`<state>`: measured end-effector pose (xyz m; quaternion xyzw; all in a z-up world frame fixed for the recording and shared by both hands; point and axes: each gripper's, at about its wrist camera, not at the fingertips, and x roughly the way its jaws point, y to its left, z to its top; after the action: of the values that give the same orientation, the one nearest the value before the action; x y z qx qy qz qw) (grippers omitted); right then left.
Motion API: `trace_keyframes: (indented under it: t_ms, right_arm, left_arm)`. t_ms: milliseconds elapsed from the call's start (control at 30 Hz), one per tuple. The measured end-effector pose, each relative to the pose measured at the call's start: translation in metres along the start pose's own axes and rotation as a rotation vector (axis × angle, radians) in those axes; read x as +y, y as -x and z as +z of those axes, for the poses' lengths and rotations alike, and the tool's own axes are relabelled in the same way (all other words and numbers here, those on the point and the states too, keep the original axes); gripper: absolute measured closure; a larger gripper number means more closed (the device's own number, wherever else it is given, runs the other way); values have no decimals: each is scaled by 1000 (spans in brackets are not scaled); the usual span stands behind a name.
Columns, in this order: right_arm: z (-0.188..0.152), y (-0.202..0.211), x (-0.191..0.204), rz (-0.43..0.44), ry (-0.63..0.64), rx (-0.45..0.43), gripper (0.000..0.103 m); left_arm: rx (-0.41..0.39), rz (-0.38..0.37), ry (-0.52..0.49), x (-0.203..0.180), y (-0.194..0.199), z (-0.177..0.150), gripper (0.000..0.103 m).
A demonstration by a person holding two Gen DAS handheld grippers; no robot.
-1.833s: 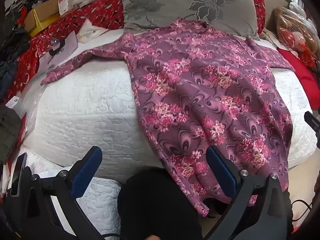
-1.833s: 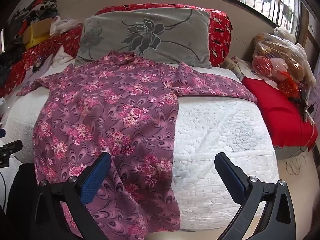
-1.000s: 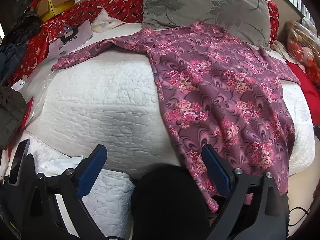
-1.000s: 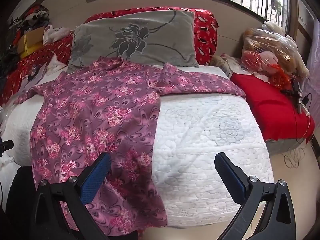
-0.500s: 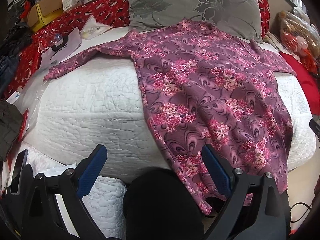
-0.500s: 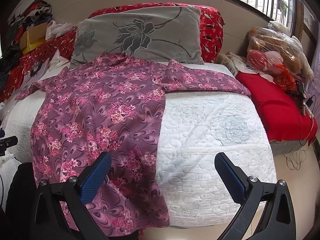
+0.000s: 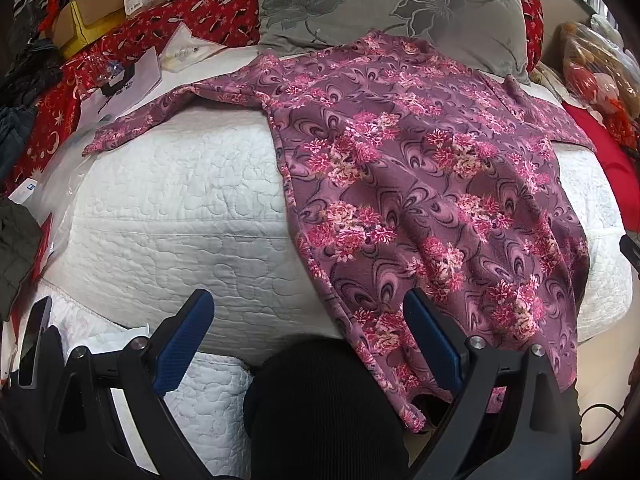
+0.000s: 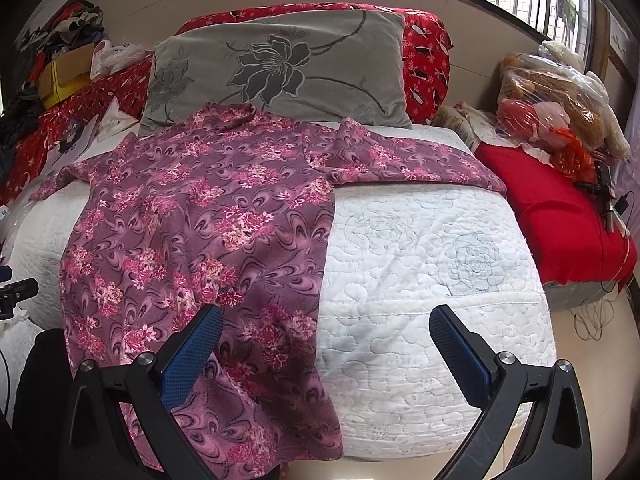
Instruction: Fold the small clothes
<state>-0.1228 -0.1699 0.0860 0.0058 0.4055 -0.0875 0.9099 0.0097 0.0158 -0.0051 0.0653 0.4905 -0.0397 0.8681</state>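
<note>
Currently: floral top (image 8: 200, 232) spread flat on white quilt (image 8: 420, 260), collar against grey pillow (image 8: 300, 68), hem draped over near edge. Left gripper (image 7: 308, 328) and right gripper (image 8: 324, 344) above that edge, jaws spread, empty.

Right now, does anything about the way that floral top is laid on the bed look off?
Yes. The purple floral top lies spread with sleeves out, but its hem hangs over the front edge of the white quilted mattress instead of lying flat, and its collar rides up on the grey flower pillow.
</note>
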Motion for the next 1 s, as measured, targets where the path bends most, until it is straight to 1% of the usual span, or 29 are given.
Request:
trace_keyframes:
  t_ms: [233,367,533,700,1000]
  right_arm:
    - [-1,1,1,15,-6,-1,0]
    - [-3,0,2,21,-8,25,0]
    - [-3,7,7,-24,34,3,0]
    - [-5,14,6,-23,34,-8,0]
    - [-7,23,2,-24,23,-23,0]
  left_arm:
    - [-4,-8,-4,-2,2,-3,7]
    - [-14,-10,-12,-4,6,-4,7]
    - [-23,-22,-15,-5,11,-6,6]
    - [-12,-51,-8,-5,12,-10,6]
    - [-16,-61,-25,-11,17,-12,6]
